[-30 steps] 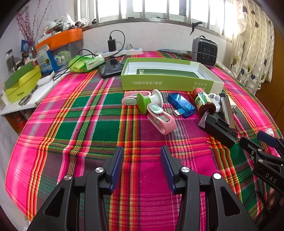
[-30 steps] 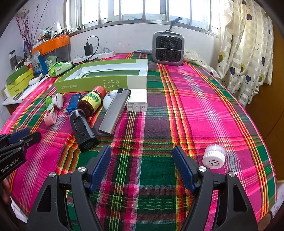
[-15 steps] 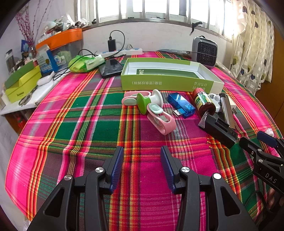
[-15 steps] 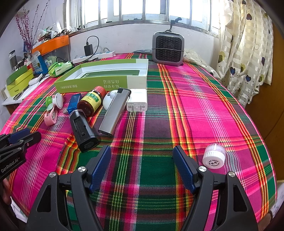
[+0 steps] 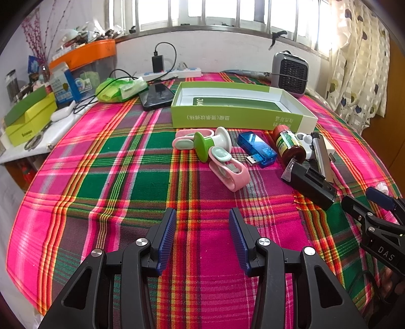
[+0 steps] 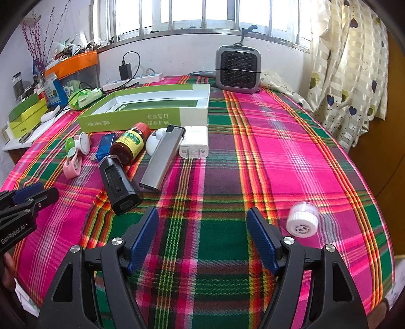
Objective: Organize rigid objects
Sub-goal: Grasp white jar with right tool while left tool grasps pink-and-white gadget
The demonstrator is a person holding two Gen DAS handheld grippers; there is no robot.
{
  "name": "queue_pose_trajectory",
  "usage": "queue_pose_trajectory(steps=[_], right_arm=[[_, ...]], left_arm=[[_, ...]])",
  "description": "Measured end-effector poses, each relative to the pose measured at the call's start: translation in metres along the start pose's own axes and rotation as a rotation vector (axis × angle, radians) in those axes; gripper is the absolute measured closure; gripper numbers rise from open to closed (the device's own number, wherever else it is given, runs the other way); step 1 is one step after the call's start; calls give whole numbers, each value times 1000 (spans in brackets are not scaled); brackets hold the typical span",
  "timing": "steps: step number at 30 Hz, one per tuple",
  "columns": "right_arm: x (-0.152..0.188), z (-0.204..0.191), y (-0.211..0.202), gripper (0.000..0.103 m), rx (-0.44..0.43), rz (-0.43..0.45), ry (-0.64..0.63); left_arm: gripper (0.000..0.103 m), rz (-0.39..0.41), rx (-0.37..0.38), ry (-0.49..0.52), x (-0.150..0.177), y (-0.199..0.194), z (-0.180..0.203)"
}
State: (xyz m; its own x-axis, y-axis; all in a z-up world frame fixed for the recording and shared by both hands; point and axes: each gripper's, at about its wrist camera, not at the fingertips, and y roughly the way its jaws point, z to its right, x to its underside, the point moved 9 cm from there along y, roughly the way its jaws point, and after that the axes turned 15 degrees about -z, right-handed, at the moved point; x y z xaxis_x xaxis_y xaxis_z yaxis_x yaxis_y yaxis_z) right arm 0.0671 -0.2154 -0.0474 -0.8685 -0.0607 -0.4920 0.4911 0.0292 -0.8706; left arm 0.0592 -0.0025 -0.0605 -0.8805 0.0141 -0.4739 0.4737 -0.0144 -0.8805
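plaid tablecloth (image 6: 278, 141) under a barred window (image 6: 202, 15).

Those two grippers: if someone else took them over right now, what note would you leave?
Left gripper: open, empty, above bare cloth.
Right gripper: open, empty.
Green box: holds nothing loose.
In front of it: pink clips, blue USB stick, red-capped jar, black device, silver lighter, white charger.
Small white jar lies apart, near the right gripper.
Done: nothing visibly sorted. Left: everything, probably into the box.
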Motion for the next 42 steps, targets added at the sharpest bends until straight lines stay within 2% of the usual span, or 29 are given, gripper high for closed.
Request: queue_pose_trajectory(steps=[5,8,12,21,23,34,38,42], right_arm=[[8,21,-34,31,8,79,34],[14,36,-41,31,29,95,92],[20,60,-40,31,73,72,155],[17,85,-22,32,70,17,219],[17,90,-19,36,50,10,233],[12,89,-15,56,70,25,226],[12,90,-16,70,82,34,229],[11,90,-17,71,80,39,228]], left_arm=[[62,-12,33,6,2,1,3],[62,-19,51,19,3,0,5],[62,-26,79,7,3,-1,3],[62,-39,124,32,0,-1,13],[62,-42,131,31,-2,0,15],[62,-60,177,8,-12,5,20],[62,-65,181,5,-17,8,22],[62,-69,187,1,-21,10,24]])
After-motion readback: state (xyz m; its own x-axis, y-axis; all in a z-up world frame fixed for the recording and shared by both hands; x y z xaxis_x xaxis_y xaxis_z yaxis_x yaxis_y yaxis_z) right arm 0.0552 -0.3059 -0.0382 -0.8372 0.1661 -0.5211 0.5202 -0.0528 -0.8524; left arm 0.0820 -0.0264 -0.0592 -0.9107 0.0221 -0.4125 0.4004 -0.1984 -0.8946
